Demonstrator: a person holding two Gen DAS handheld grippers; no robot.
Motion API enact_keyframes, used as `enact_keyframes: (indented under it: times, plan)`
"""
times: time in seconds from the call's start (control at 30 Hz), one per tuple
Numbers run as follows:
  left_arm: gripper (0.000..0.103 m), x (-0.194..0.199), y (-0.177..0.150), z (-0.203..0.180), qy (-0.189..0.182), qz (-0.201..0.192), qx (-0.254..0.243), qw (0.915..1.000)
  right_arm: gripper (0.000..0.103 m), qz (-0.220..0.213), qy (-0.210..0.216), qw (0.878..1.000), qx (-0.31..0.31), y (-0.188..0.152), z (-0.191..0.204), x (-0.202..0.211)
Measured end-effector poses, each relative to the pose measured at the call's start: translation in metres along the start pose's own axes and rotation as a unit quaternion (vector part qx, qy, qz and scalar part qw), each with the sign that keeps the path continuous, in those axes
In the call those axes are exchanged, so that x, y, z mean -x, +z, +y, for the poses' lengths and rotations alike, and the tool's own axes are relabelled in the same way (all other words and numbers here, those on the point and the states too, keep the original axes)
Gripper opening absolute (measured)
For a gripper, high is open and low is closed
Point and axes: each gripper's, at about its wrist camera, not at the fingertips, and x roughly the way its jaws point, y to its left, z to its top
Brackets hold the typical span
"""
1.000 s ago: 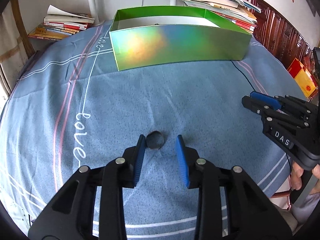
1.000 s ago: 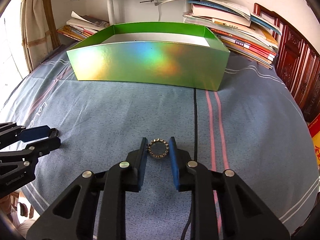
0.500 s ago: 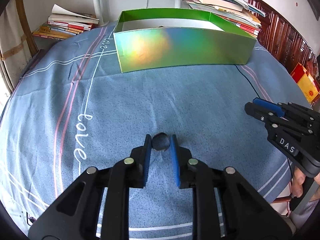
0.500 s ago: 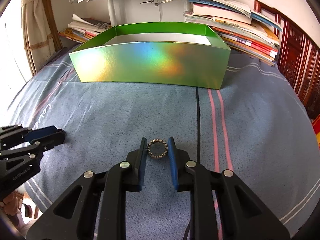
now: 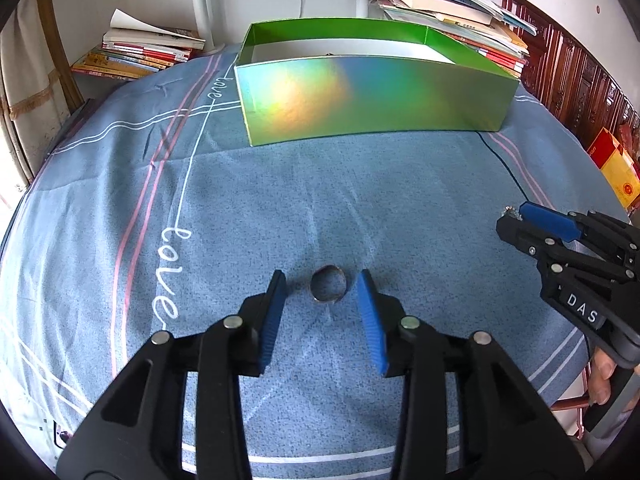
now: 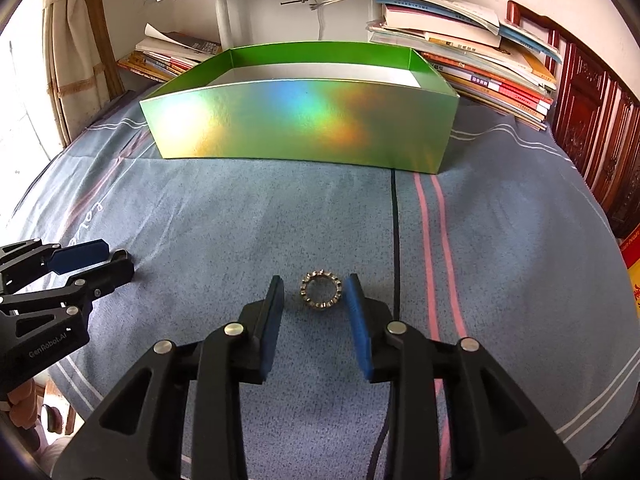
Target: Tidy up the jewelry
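The left gripper [image 5: 323, 286] sits low over the bench with the blue cloth [image 5: 400, 200], its jaws spread wide. A small plain dark metal ring [image 5: 329, 289] stands on its edge on the cloth between the two blue pads [image 5: 276, 308], touching neither one.

The right gripper [image 6: 318, 292] is the same way, jaws spread apart, with a small gold ring with little shiny studs all round it [image 6: 320, 292] standing between them. It looks free on both sides too.

So neither ring is held right now. I think this is the picking-up step, one ring for each gripper. Next, each pair of jaws needs to close gently on its ring, square on both sides, or the ring may tip over or roll away.

Farther back sits the big shiny green open-top box [image 6: 304, 128], well away from both rings. It is most likely where the rings should go, so each one must be lifted over its front wall and let go inside. Behind it lie stacks of books [image 6: 480, 56]
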Motion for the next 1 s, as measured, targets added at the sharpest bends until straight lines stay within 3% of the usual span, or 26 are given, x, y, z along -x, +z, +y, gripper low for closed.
enact_keyframes:
  times: [0.1,0.17,0.23,0.33,0.77,0.9,1.0]
  plan:
    - [0.037,0.000,0.000,0.000,0.000,-0.001,0.000,1.0000,0.032,-0.001,-0.003,1.000,0.002,-0.001,0.000,0.000]
    - [0.033,0.000,0.001,-0.001,-0.003,-0.003,-0.002,1.0000,0.032,-0.002,-0.005,1.000,0.006,-0.002,0.001,0.000]
    - [0.029,0.000,0.001,-0.002,-0.006,-0.003,-0.005,1.0000,0.022,-0.002,-0.003,1.000,0.007,-0.002,0.001,0.001]
    - [0.020,0.000,0.001,-0.005,-0.009,-0.003,-0.005,0.9999,0.021,-0.002,0.001,1.000,0.004,-0.002,-0.001,0.001]
    - [0.019,0.013,0.014,0.000,-0.002,-0.019,0.006,0.9998,0.021,-0.006,-0.004,1.000,0.002,0.008,-0.003,0.007]
    - [0.019,0.034,0.039,0.006,0.002,-0.054,0.004,0.9985,0.021,-0.053,0.002,0.999,0.007,0.039,-0.004,0.031]
    - [0.019,0.050,0.070,0.012,0.003,-0.087,0.006,0.9962,0.021,-0.106,0.011,0.994,0.003,0.083,-0.008,0.053]
